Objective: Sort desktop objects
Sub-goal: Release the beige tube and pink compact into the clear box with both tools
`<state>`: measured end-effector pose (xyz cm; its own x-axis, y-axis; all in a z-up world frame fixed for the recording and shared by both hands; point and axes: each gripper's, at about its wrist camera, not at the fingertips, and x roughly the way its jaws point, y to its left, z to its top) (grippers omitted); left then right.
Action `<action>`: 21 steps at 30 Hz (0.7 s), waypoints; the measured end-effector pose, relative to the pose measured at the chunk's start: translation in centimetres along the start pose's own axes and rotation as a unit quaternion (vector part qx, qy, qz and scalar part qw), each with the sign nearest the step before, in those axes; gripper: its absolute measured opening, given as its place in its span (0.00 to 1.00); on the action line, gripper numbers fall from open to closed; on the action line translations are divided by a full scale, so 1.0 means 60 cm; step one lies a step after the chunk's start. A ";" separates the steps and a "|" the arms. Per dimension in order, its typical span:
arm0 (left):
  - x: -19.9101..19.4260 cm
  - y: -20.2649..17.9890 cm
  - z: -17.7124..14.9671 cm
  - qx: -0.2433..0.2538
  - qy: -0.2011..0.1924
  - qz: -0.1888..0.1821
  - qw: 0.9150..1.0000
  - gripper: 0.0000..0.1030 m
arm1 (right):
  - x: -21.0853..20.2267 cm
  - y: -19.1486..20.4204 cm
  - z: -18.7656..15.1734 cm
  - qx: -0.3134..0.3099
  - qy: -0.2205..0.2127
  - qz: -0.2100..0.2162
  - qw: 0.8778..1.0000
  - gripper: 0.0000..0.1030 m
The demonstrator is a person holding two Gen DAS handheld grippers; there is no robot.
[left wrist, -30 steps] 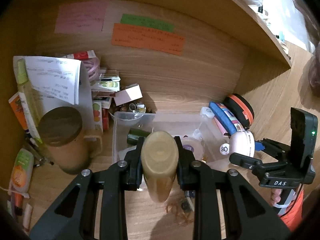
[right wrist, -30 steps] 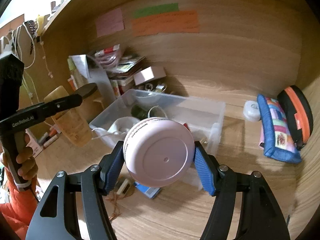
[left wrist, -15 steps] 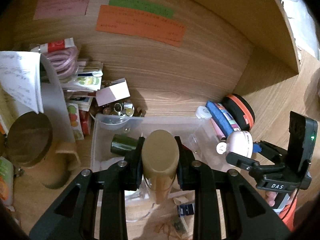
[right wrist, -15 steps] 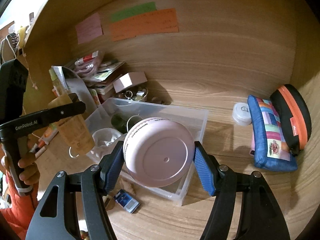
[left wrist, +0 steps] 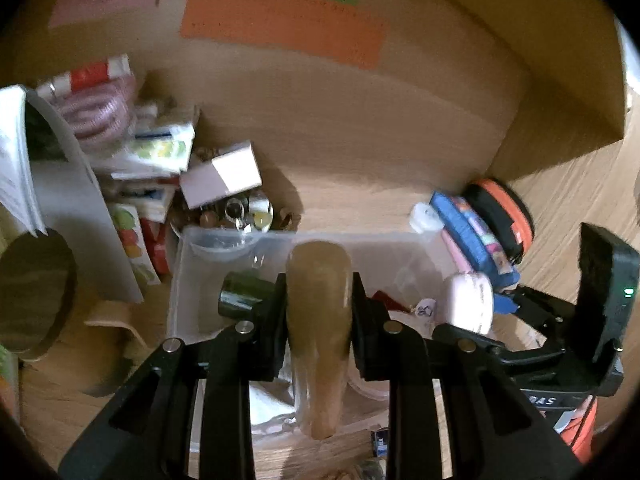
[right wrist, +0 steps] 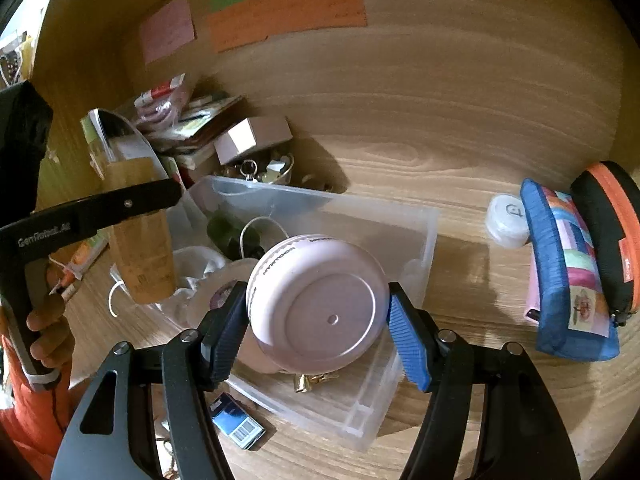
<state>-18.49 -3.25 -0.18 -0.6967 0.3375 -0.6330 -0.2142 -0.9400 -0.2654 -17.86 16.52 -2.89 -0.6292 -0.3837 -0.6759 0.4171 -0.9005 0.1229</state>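
My left gripper (left wrist: 319, 300) is shut on an amber bottle (left wrist: 319, 320) and holds it above the clear plastic bin (left wrist: 180, 264). The bottle also shows in the right wrist view (right wrist: 142, 240), over the bin's left end. My right gripper (right wrist: 318, 312) is shut on a round pale pink jar (right wrist: 320, 312), held above the bin (right wrist: 420, 224). The jar shows in the left wrist view (left wrist: 468, 302) at the bin's right side. The bin holds a dark green bottle (left wrist: 236, 296), white cloth (right wrist: 196, 264) and small items.
A blue pouch (right wrist: 568, 272) and a black-and-orange case (right wrist: 608, 224) lie right of the bin, with a white round container (right wrist: 506, 220) beside them. A pile of packets, a small pink box (right wrist: 252, 138) and trinkets stand behind the bin. A small blue card (right wrist: 238, 426) lies in front.
Both grippers have moved forward toward the back wall, so that the amber bottle and the pink jar now hang over the bin. Both stay shut on their objects.
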 end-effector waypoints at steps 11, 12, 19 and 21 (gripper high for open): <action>0.051 0.013 -0.017 -0.006 0.047 0.020 0.999 0.26 | 0.004 -0.004 -0.009 -0.015 -0.007 -0.002 1.000 0.62; 0.056 0.014 -0.019 -0.007 0.053 0.021 0.998 0.26 | 0.003 -0.004 -0.010 -0.018 -0.008 -0.003 1.000 0.62; 0.074 0.006 -0.028 0.001 0.071 0.031 0.997 0.26 | -0.002 0.000 -0.017 -0.033 -0.010 0.000 0.999 0.62; 0.074 0.003 -0.027 0.005 0.067 0.041 0.997 0.26 | -0.002 0.000 -0.017 -0.034 -0.010 0.000 0.999 0.62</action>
<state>-20.53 -1.85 -4.25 -0.6145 0.2621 -0.7441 -0.1672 -0.9650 -0.2019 -17.07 16.77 -3.55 -0.6428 -0.3878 -0.6606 0.4594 -0.8853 0.0727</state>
